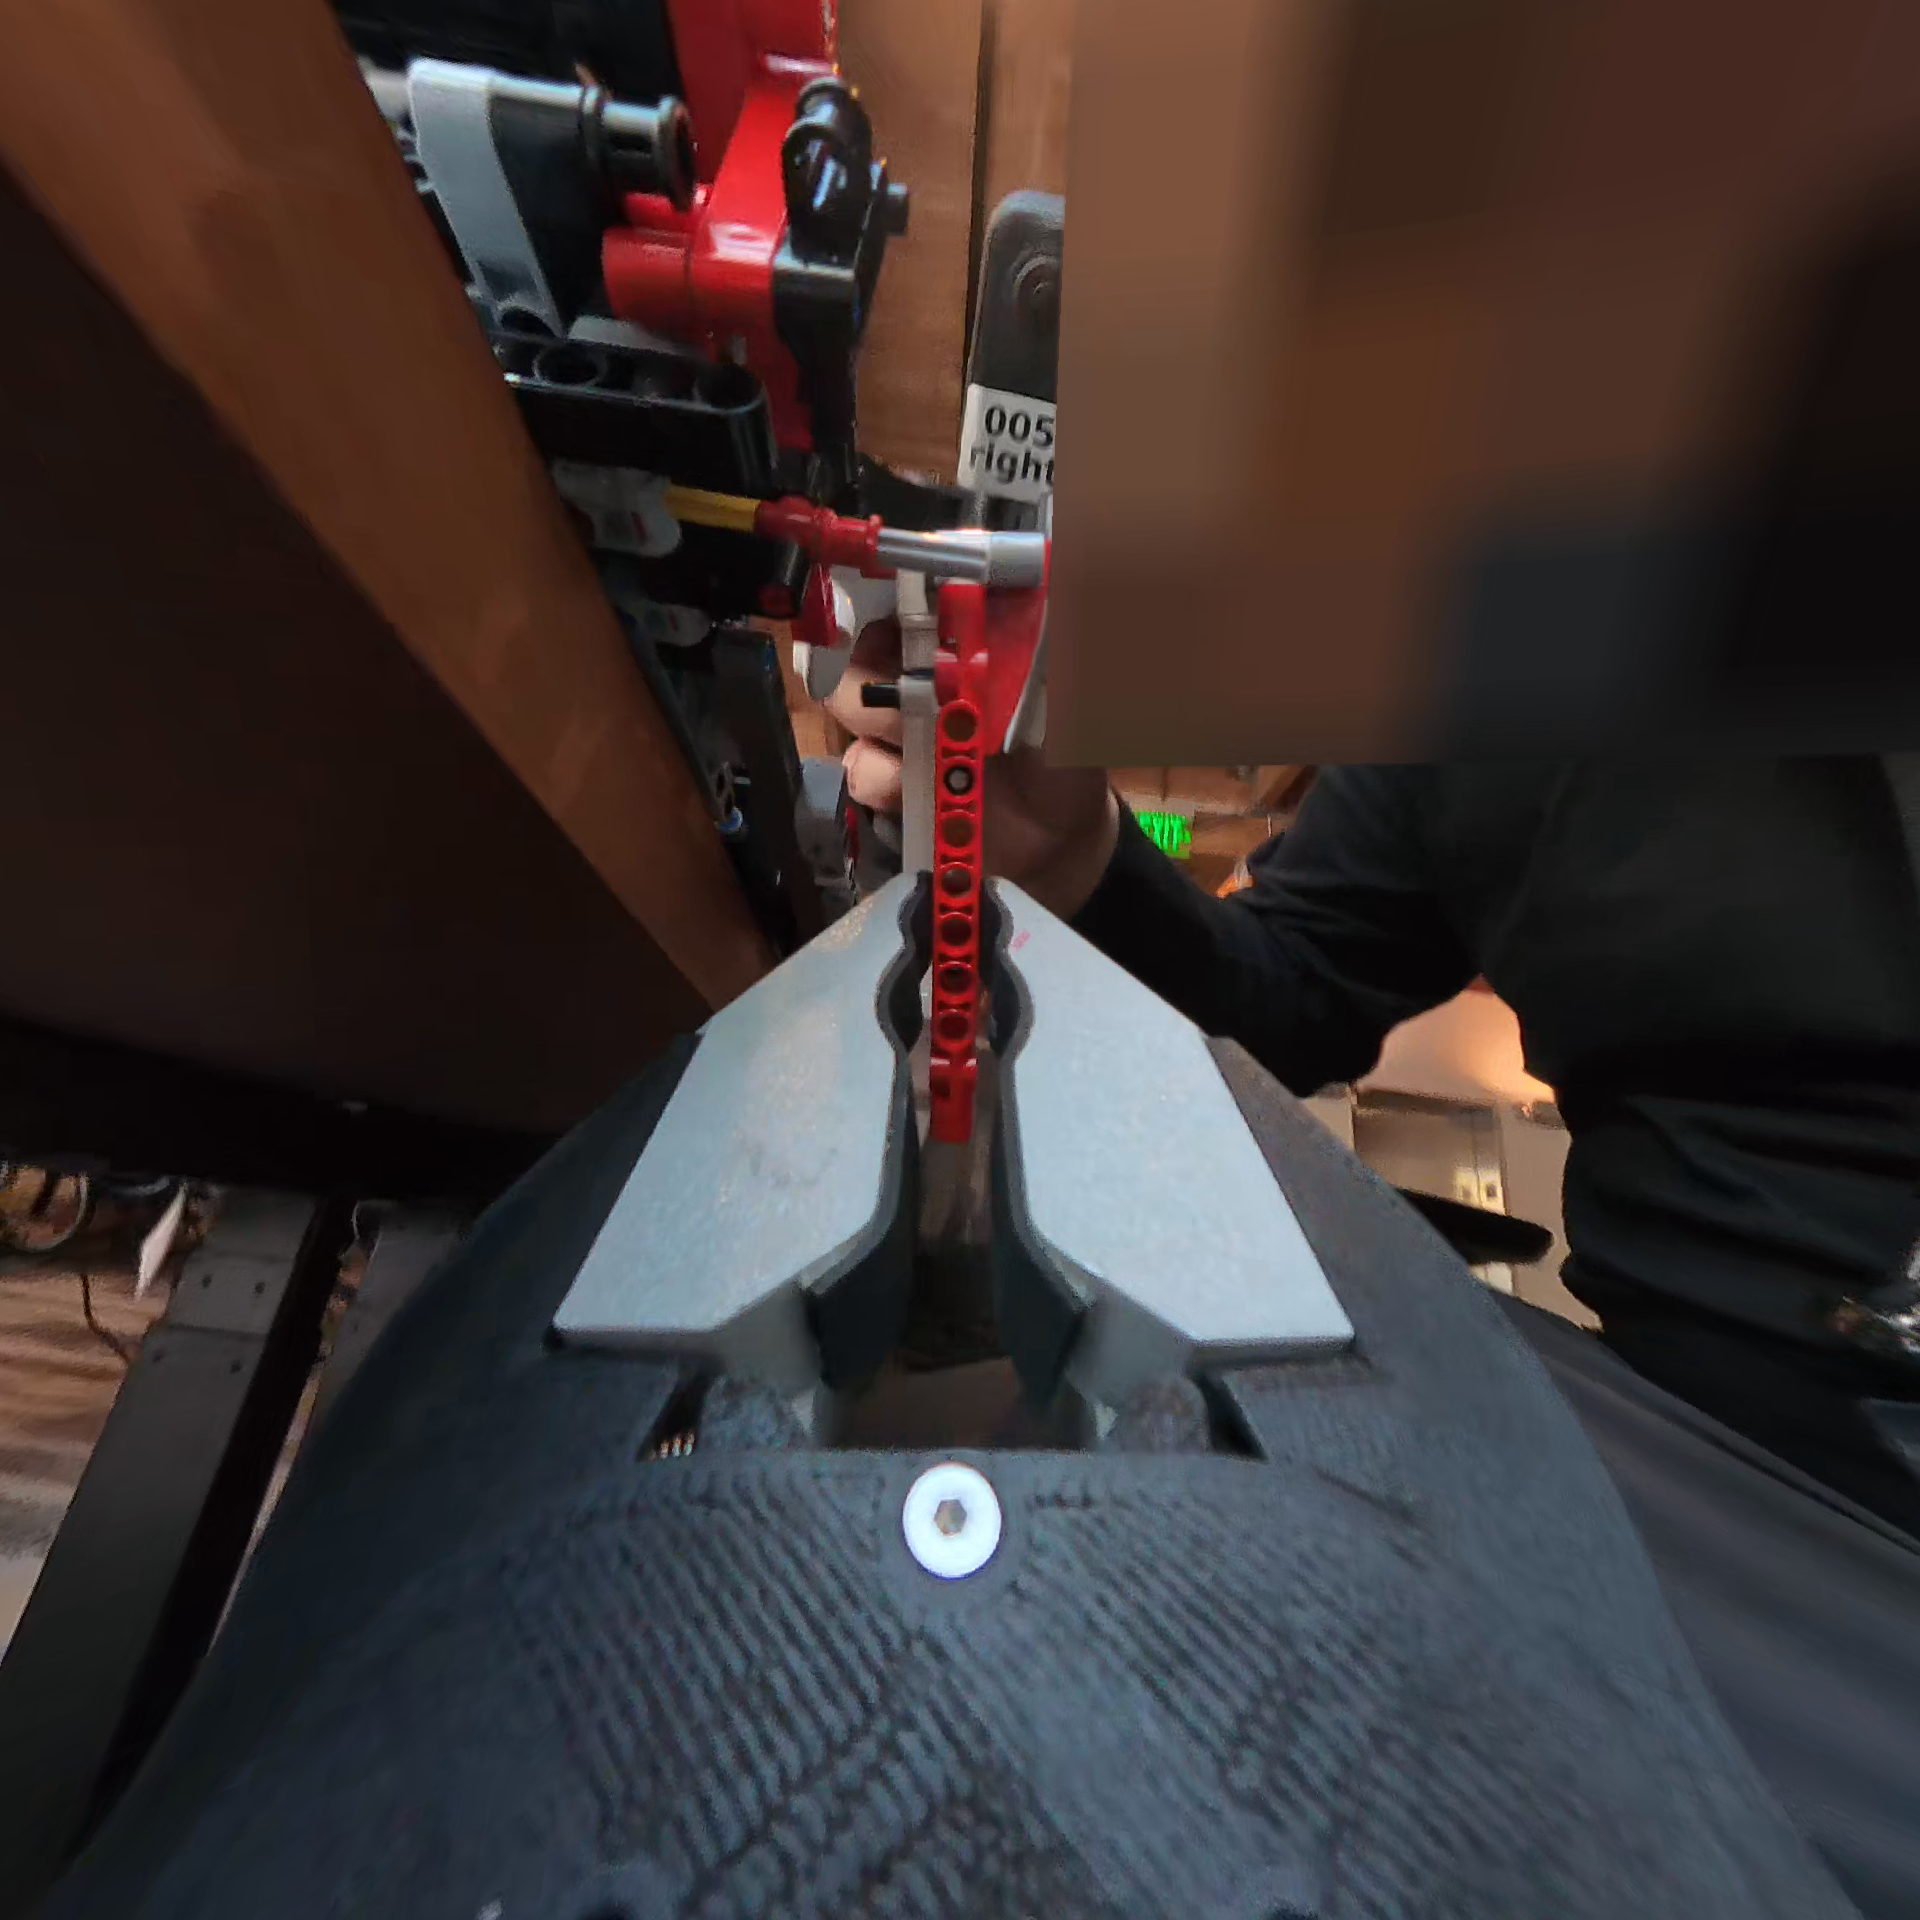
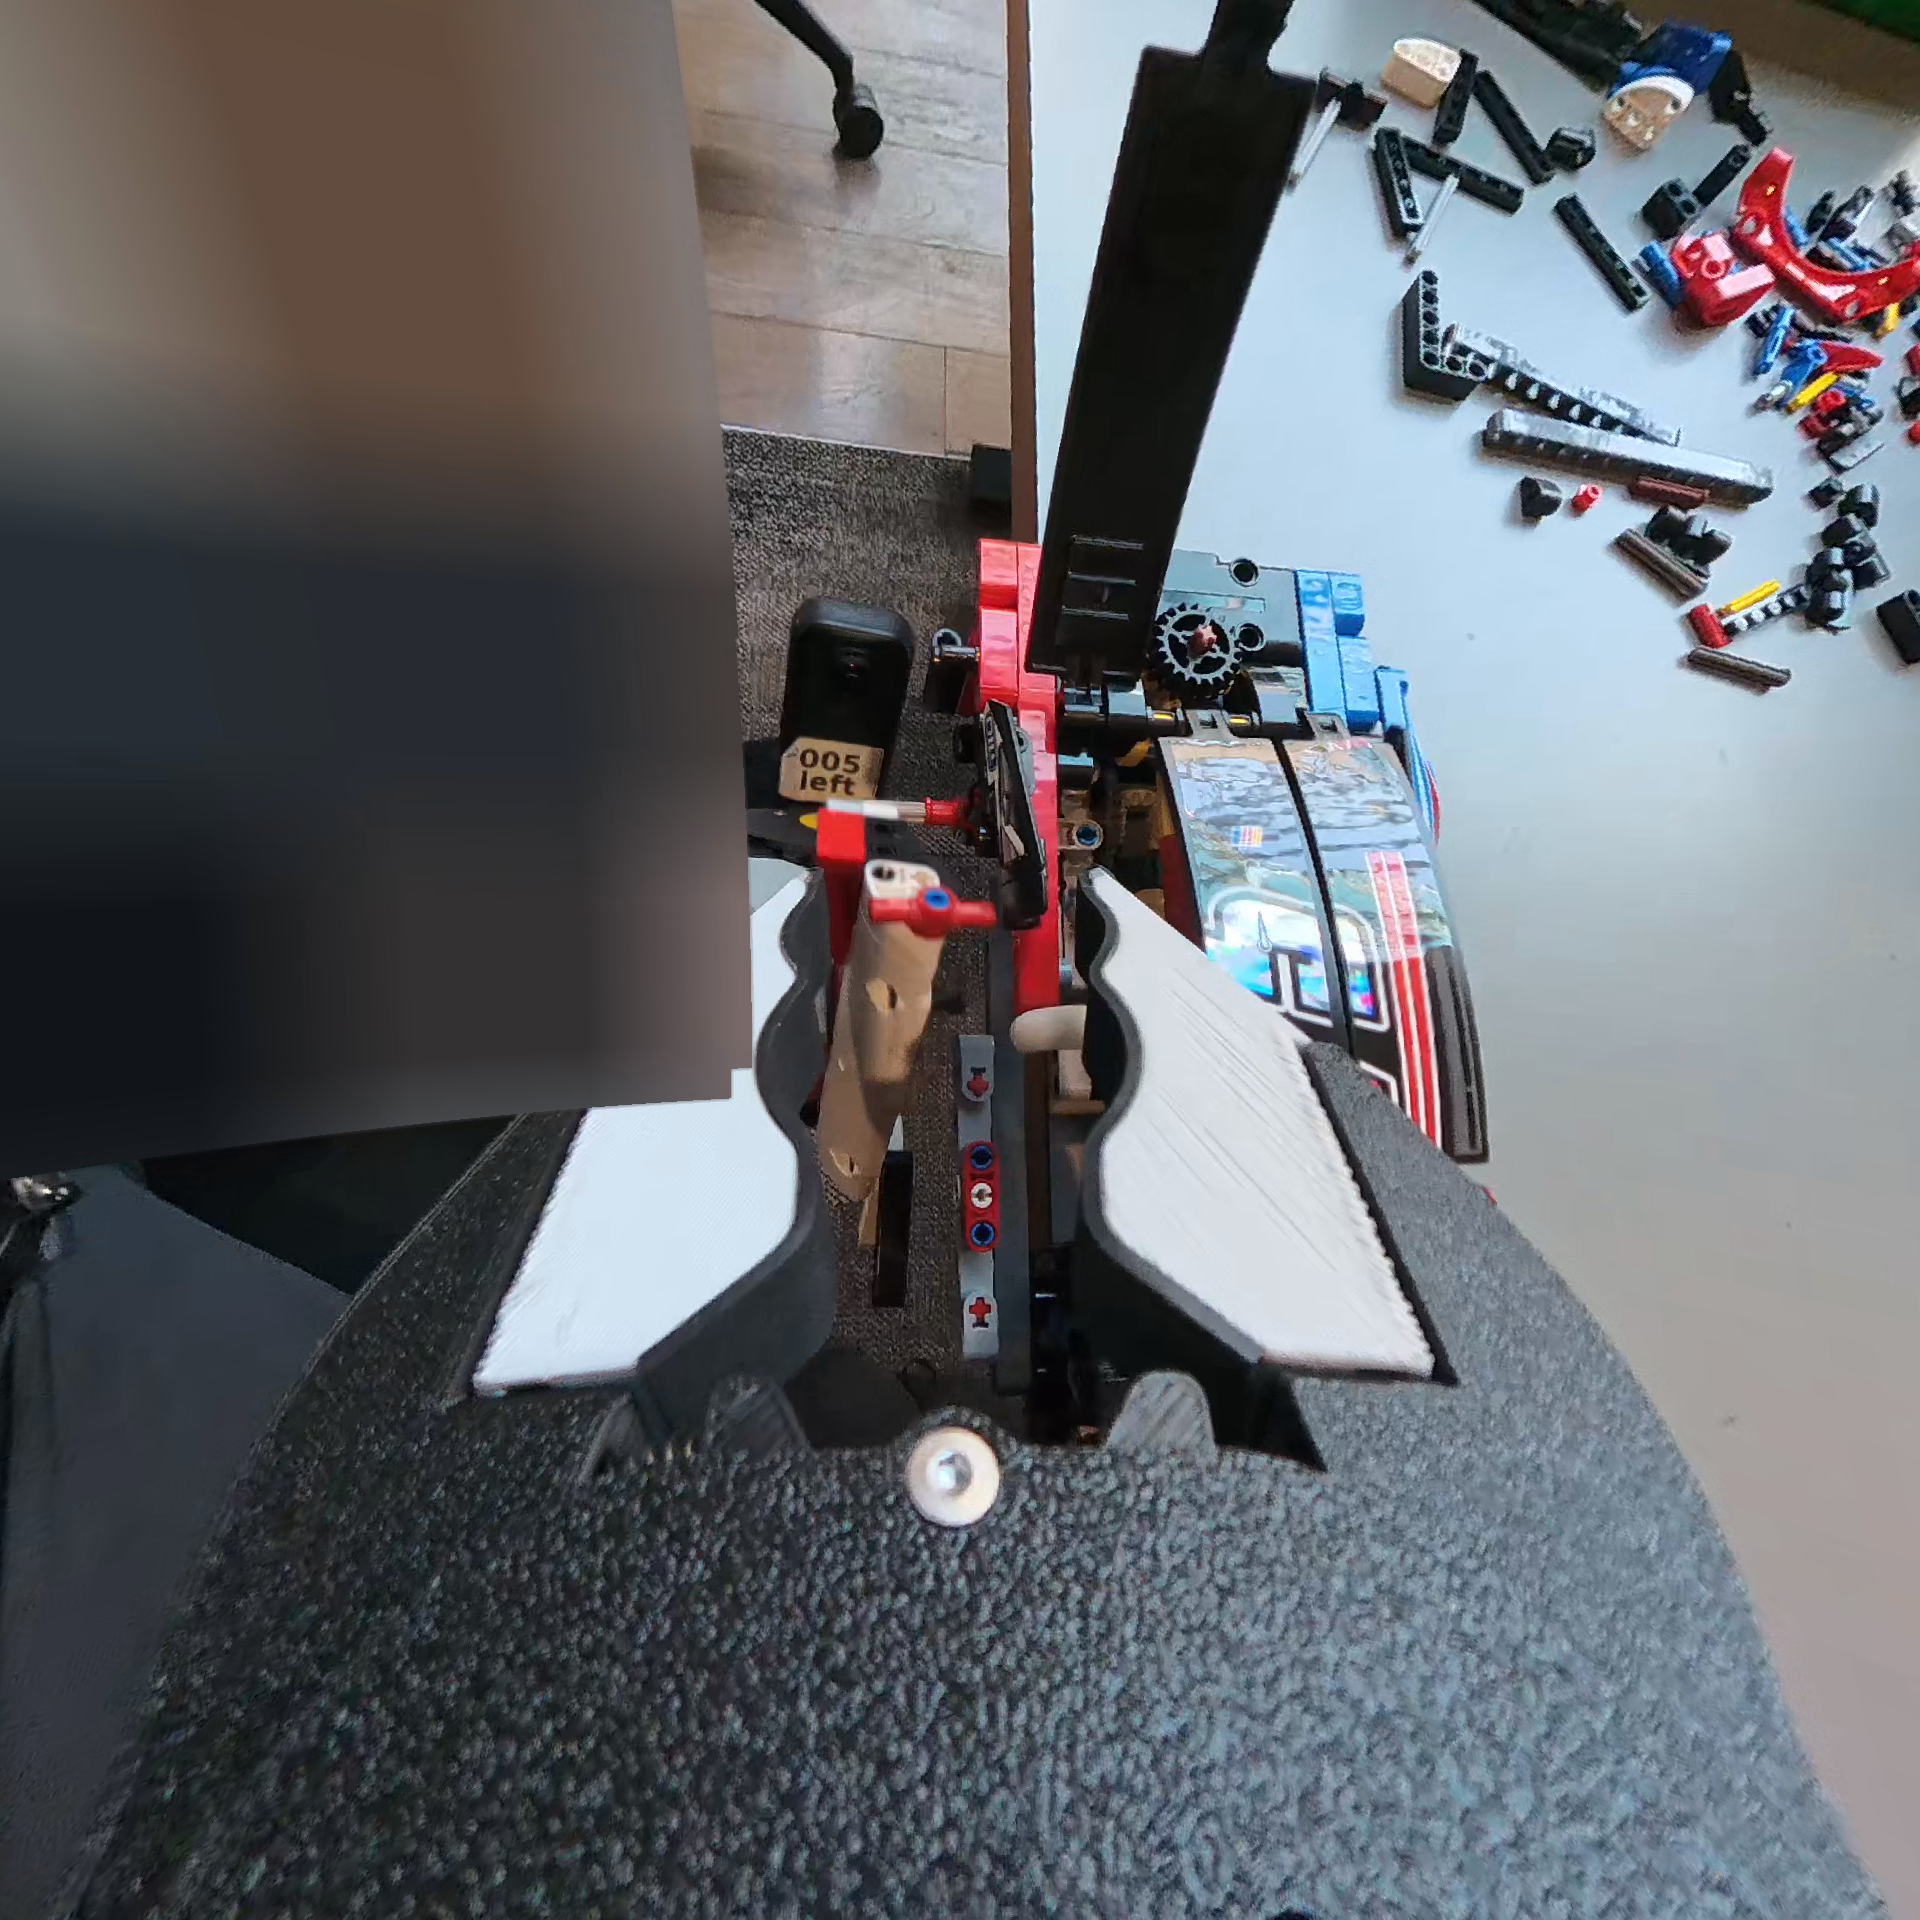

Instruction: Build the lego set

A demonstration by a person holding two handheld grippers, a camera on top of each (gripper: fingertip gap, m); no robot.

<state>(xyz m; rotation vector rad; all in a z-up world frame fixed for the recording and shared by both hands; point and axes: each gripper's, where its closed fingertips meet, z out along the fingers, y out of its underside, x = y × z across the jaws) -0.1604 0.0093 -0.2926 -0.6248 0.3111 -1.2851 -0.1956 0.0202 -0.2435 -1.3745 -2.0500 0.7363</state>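
My left gripper clamped on red beam, stiff, light; right gripper spread around model; grip beam low.

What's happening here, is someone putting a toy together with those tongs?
Yes. A person holds a two-finger gripper in each hand and is building a Lego vehicle. The left gripper is shut on a long red beam with holes, holding it up by the partly built model at the edge of the table. The right gripper is open, its fingers on either side of the model's near end. Loose pieces lie spread across the table beyond.
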